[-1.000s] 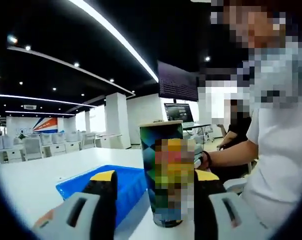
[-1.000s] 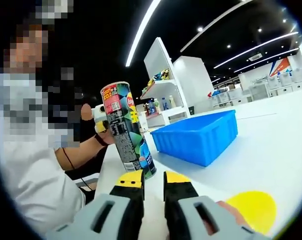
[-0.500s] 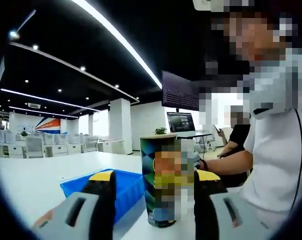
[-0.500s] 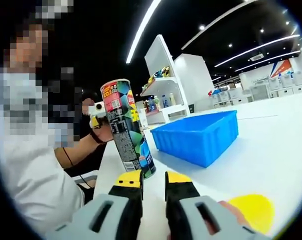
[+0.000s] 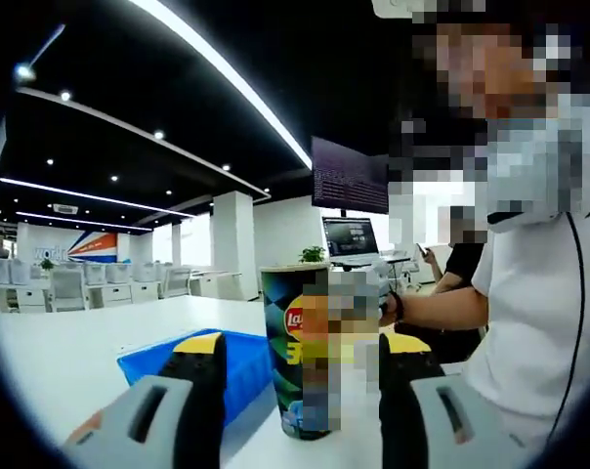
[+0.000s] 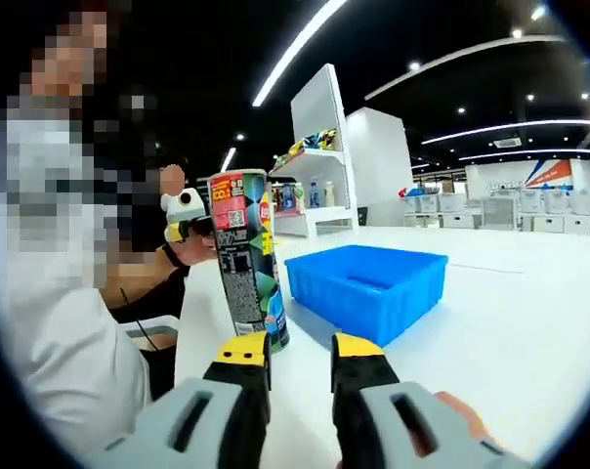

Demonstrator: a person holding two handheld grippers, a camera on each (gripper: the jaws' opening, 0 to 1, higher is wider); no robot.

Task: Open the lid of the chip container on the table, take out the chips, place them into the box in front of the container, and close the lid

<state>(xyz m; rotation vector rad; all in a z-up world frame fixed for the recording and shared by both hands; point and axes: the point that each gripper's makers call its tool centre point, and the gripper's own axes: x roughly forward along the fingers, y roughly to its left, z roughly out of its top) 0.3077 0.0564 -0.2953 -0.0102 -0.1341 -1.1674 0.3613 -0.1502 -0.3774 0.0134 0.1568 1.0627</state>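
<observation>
The chip can [image 5: 297,352] stands upright on the white table [image 5: 61,352], and its top rim shows no lid. My left gripper [image 5: 302,344] is open, with a jaw on each side of the can and a gap to both. The blue box [image 5: 241,354] sits just behind and to the left of the can. In the right gripper view the can [image 6: 246,259] stands left of the blue box [image 6: 368,285]. My left gripper [image 6: 186,217] shows at the can's upper far side. My right gripper [image 6: 300,354] is low in front of the can, its jaws a narrow gap apart with nothing between them.
A person in a white shirt [image 5: 539,322] sits close behind the can, forearm [image 5: 437,311] reaching toward it. White table surface [image 6: 510,322] stretches wide beyond the box. Shelves [image 6: 319,176] and desks stand far off.
The right gripper's jaws have parted a little. A yellow disc on the table has left the right gripper view as that view shifted. In the left gripper view the can now sits slightly further left.
</observation>
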